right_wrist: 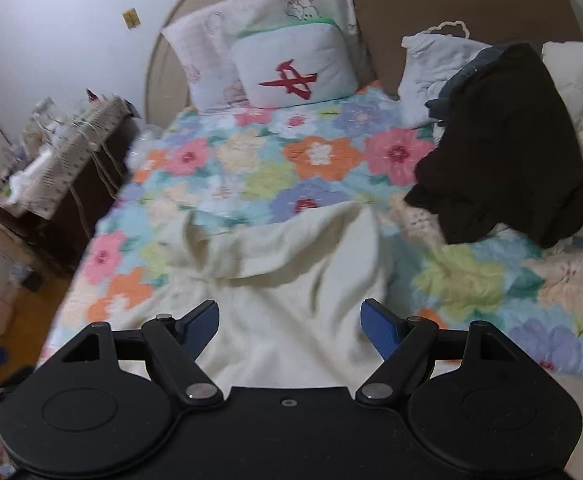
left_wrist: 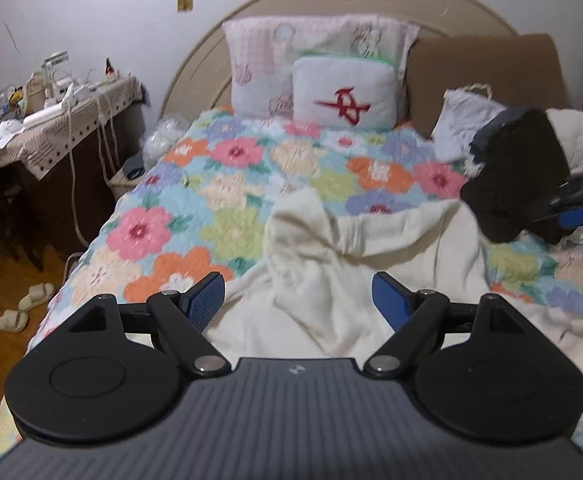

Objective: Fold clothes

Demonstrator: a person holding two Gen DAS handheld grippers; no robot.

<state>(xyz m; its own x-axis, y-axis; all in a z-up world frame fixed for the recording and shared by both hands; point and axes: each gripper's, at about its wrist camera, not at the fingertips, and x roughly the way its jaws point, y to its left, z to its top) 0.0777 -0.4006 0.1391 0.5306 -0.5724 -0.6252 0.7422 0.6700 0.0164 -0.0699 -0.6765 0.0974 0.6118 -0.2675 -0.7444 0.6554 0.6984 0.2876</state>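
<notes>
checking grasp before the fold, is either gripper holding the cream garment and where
Nothing is held: left gripper and right gripper are open above the cream garment.

My blue finger pads (left_wrist: 207,300) frame a cream garment (left_wrist: 331,272) on a pastel floral quilt (left_wrist: 219,168); a black garment (right_wrist: 503,148) lies at right.

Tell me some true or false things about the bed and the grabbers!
1. The cream garment lies crumpled on the quilt. True.
2. The left gripper is clamped on it. False: it is open, holding nothing.
3. The right gripper is open. True.
4. The dark garment is folded flat. False: it sits in a heap.
5. The small pillow bears a blue mark. False: the mark is red.
</notes>
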